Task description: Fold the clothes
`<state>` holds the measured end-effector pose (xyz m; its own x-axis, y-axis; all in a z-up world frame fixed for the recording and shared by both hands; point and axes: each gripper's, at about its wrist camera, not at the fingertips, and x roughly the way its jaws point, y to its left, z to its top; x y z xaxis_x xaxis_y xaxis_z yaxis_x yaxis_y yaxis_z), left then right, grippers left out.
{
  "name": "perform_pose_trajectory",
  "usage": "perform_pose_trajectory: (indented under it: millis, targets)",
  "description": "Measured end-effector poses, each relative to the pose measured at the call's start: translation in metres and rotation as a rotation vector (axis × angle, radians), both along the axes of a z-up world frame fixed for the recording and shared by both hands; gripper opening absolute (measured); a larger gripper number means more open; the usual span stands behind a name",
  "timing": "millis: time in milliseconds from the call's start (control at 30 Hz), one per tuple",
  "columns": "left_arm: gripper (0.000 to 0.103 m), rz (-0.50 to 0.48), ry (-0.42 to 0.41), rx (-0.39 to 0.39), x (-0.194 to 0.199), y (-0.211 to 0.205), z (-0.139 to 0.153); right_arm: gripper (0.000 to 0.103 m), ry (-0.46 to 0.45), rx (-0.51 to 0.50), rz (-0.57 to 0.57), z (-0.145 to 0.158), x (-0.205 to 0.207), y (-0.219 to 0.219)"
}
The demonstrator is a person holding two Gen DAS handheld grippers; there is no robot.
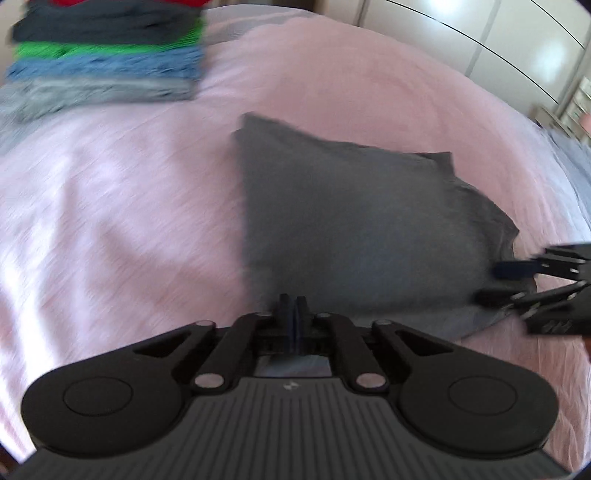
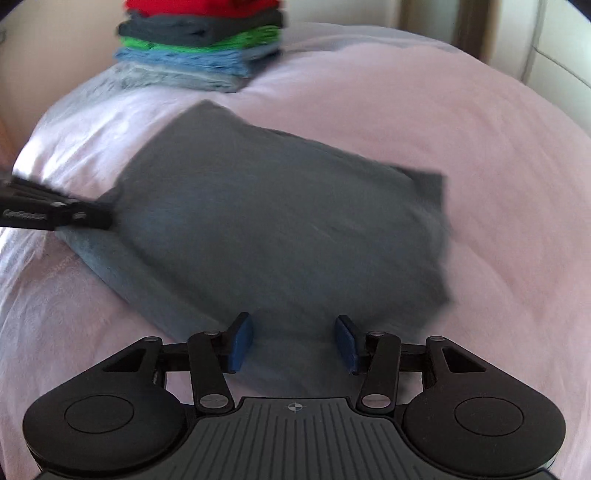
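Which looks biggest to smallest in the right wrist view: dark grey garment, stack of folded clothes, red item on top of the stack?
1. dark grey garment, largest by far, though it lies nearer the camera
2. stack of folded clothes, farther back
3. red item, one layer of that stack, cut off by the frame edge

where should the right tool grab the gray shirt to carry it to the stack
Grip the near folded edge of the gray shirt, coming in low from the side facing the right tool. That edge lies flat between its open fingers, and the layers meet there.
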<state>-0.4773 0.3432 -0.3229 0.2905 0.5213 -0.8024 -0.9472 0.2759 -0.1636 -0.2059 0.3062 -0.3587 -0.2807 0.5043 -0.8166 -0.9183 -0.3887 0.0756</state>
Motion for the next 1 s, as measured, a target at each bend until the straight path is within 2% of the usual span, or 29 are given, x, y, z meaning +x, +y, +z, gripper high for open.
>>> perform_pose_trajectory:
  millis: [133, 267, 333, 367, 400, 467, 533, 667, 867, 900, 933, 1000]
  targets:
    - [0.003, 0.046, 0.023, 0.037, -0.010, -0.018, 0.022, 0.048, -0.053, -0.006, -0.048, 0.022, 0.016, -0.006]
    - [0.005, 0.037, -0.042, 0.072, 0.006, -0.023, 0.032, 0.048, 0.046, 0.067, -0.077, 0.047, 0.006, -0.007]
    - [0.006, -0.003, -0.022, 0.050, 0.023, -0.023, 0.024, 0.048, 0.071, 0.061, -0.072, 0.044, -0.011, -0.006]
    - [0.007, -0.009, -0.006, 0.022, 0.026, -0.023, 0.020, 0.048, 0.065, 0.042, -0.063, 0.036, -0.019, -0.006]
    - [0.011, 0.001, 0.010, -0.012, 0.027, -0.024, 0.019, 0.048, 0.036, 0.012, -0.059, 0.024, -0.026, -0.004]
    - [0.011, 0.022, 0.041, -0.080, 0.027, -0.026, 0.017, 0.048, -0.047, -0.073, -0.072, 0.004, -0.031, -0.006]
    - [0.011, 0.042, 0.072, -0.148, 0.028, -0.028, 0.015, 0.048, -0.036, -0.098, -0.093, 0.004, -0.022, -0.018]
    - [0.011, 0.082, 0.144, -0.259, 0.019, -0.044, 0.040, 0.048, -0.038, -0.248, -0.181, 0.017, -0.009, -0.031]
    - [0.023, 0.110, 0.160, -0.244, 0.025, -0.062, 0.104, 0.049, 0.074, -0.346, -0.310, 0.073, 0.006, -0.050]
    - [0.027, 0.114, 0.161, -0.240, 0.026, -0.065, 0.115, 0.061, 0.088, -0.360, -0.323, 0.083, 0.006, -0.052]
    - [0.030, 0.118, 0.163, -0.235, 0.027, -0.068, 0.126, 0.082, 0.086, -0.361, -0.324, 0.095, 0.006, -0.054]
    - [0.033, 0.119, 0.168, -0.219, 0.031, -0.072, 0.147, 0.087, 0.079, -0.317, -0.304, 0.120, 0.003, -0.060]
